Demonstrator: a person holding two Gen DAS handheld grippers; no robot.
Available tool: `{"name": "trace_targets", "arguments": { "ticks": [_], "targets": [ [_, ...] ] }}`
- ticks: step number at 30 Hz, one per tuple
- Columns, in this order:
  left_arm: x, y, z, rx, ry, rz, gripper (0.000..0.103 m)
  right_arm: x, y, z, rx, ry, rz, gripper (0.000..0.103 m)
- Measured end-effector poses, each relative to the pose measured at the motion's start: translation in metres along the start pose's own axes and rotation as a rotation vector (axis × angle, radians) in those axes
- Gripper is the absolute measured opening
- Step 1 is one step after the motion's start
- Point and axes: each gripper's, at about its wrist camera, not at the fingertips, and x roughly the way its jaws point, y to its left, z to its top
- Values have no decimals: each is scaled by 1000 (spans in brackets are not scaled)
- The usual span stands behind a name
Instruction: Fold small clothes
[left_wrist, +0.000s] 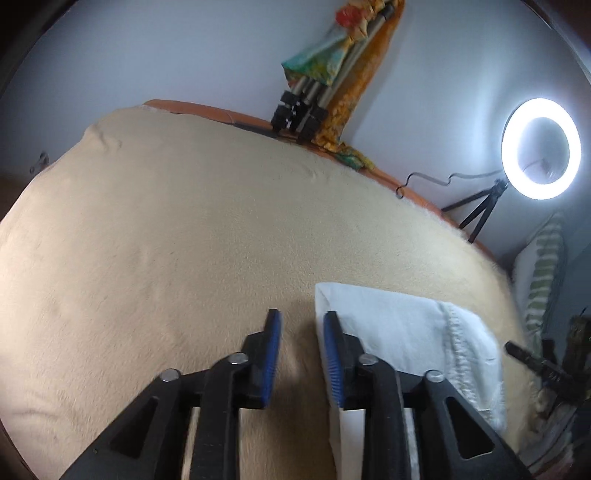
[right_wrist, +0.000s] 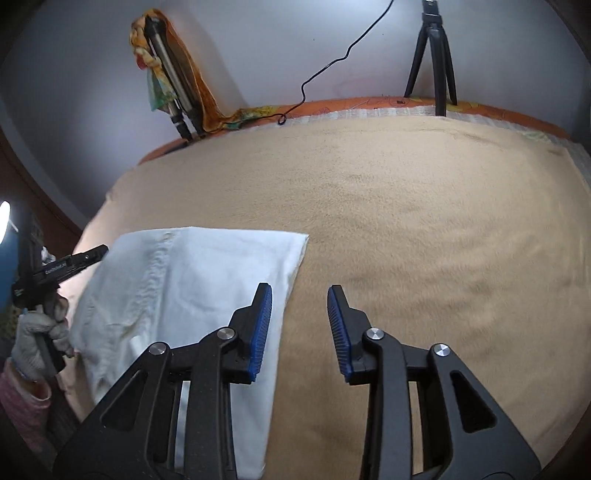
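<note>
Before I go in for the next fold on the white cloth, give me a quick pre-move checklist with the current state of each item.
1. Left tool empty: ok, nothing between its blue pads.
2. Right tool empty: ok, jaws apart over the blanket, nothing gripped.
3. White cloth lying flat on the beige blanket: ok, already folded into a rough rectangle.
4. Left tool lined up on an edge: ok, its gap sits just outside the cloth's left edge.
5. Right tool lined up on an edge: ok, its gap is just beyond the cloth's right edge.
6. Pads touching the fabric: cannot tell.
</note>
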Motion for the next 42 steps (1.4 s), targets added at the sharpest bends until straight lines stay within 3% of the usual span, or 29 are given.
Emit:
{"name": "trace_targets", "arguments": {
  "ticks": [2,3,7,9,14,19,23,24,26,30,37,42],
  "targets": [
    [-14,9,-3,-68,5,-81,49,-11,-6,-7,47,2,48,42],
    [-19,13,-6,-103,18,-122,51,-14,-7,-10,70,4,72,48],
    [-31,16,-20,-187,65,-222,54,-21,-12,-24,151,20,162,49],
    [-33,7,-29,-145,72,-205,52,-18,-8,-29,156,26,182,49],
    [-19,-9,-59,-17,127,-82,48,-5,8,-44,94,75,140,49],
    [-22,-16,-71,81,86,-46,49,8,2,-54,79,115,108,46],
    [-29,-10,-67,12,100,-100,47,-2,-1,-51,57,120,99,46],
    [-30,-6,-65,-28,98,-142,47,-4,-5,-51,73,116,126,46],
    [-28,2,-62,-112,110,-207,59,-5,-14,-49,131,104,187,48],
    [-13,15,-64,-241,155,-282,59,11,-26,-48,228,108,255,48],
    [-4,9,-58,-218,161,-277,48,25,-30,-43,306,95,358,48],
    [3,-1,-57,-191,168,-262,43,32,-17,-39,275,111,377,46]
  ]
}}
